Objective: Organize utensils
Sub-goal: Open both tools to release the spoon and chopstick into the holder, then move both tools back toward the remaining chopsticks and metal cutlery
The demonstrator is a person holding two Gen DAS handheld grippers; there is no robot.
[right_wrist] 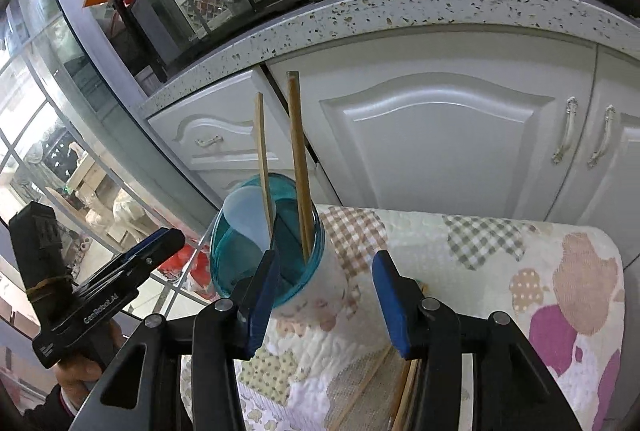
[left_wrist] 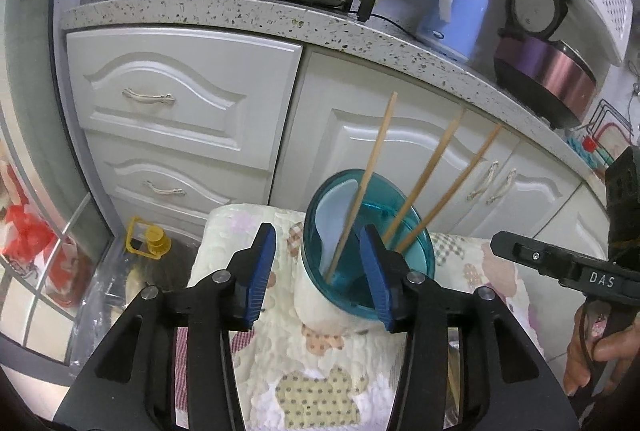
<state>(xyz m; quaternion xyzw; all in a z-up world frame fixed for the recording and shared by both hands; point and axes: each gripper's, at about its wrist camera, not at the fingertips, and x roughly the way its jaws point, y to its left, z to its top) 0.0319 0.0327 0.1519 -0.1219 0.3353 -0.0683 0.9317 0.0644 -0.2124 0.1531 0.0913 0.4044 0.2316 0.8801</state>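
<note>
Chopsticks are what this job turns on, and neither gripper has one in it right now. From the left wrist view, the left gripper (left_wrist: pixel 316 271) has its blue pads apart with nothing between them; the right-hand pad overlaps the near rim of the holder (left_wrist: pixel 360 251) in the picture (touching or merely in front, I cannot tell). From the right wrist view, the right gripper (right_wrist: pixel 324 291) is likewise spread and empty, hovering over the patchwork quilt (right_wrist: pixel 500 271) just beside the holder's white body.

Outward from there: the holder is a white cup with a teal translucent rim, standing upright on the quilt-covered surface. 3 chopsticks (left_wrist: pixel 424 187) lean in it, fanned toward the white cabinets (left_wrist: pixel 180 103), and a pale white spoon-like piece (left_wrist: pixel 336 215) rests against the inner wall.

My judgement is that the task is well along but unfinished. 3 sticks are stowed, yet more wooden sticks (right_wrist: pixel 402 391) lie on the quilt under the right gripper, so at least those are left to pick up.

Those loose sticks are mostly hidden by the gripper frame, so their count is unclear. The right wrist view shows only 2 tall sticks plainly. The holder's base is hidden behind the left gripper's pads.
</note>
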